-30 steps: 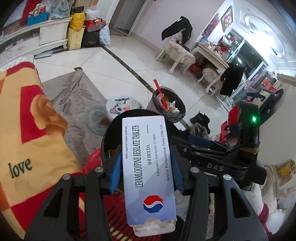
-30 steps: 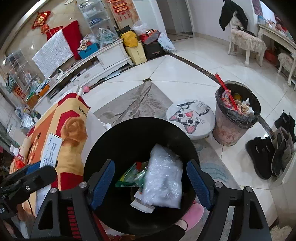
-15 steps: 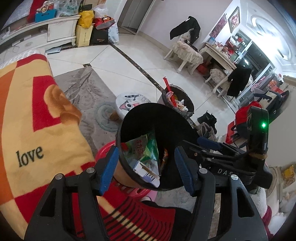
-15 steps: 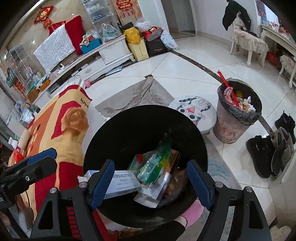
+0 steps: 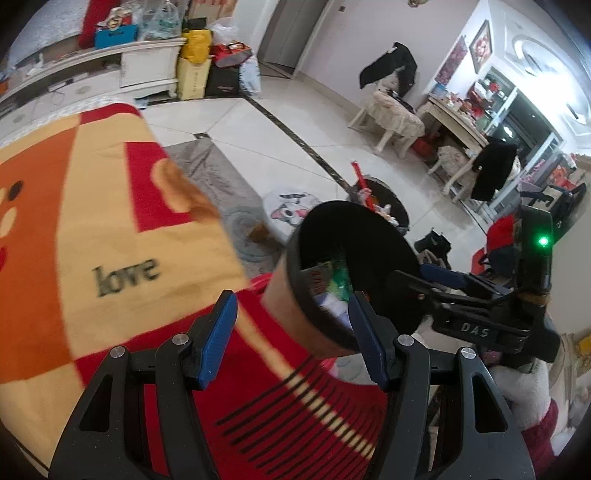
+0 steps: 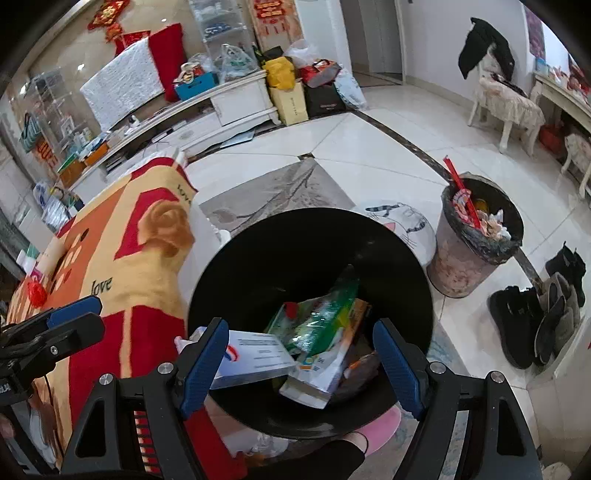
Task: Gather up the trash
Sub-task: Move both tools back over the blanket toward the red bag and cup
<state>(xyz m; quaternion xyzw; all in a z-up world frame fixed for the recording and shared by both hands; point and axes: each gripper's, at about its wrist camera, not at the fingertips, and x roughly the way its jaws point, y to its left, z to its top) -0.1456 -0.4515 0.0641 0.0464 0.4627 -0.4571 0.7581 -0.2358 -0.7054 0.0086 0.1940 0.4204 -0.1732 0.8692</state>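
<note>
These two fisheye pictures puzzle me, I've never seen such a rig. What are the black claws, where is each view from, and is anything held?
No robot: a person carries a hand-held gripper in each hand, each with a camera looking along its blue-padded jaws. One view looks along the left gripper, the other along the right gripper. Both stand open and hold nothing. Below them is a black bin containing a white medicine box and green wrappers. Beside it lies an orange-and-red blanket.

A lived-in home living room: glossy white tiled floor (image 6: pixel 369 147), a long white TV cabinet (image 6: pixel 229 107) piled with bags, cushioned chairs (image 6: pixel 506 107), shoes (image 6: pixel 535 317) by the wall, red festive hangings (image 6: pixel 110 18).
</note>
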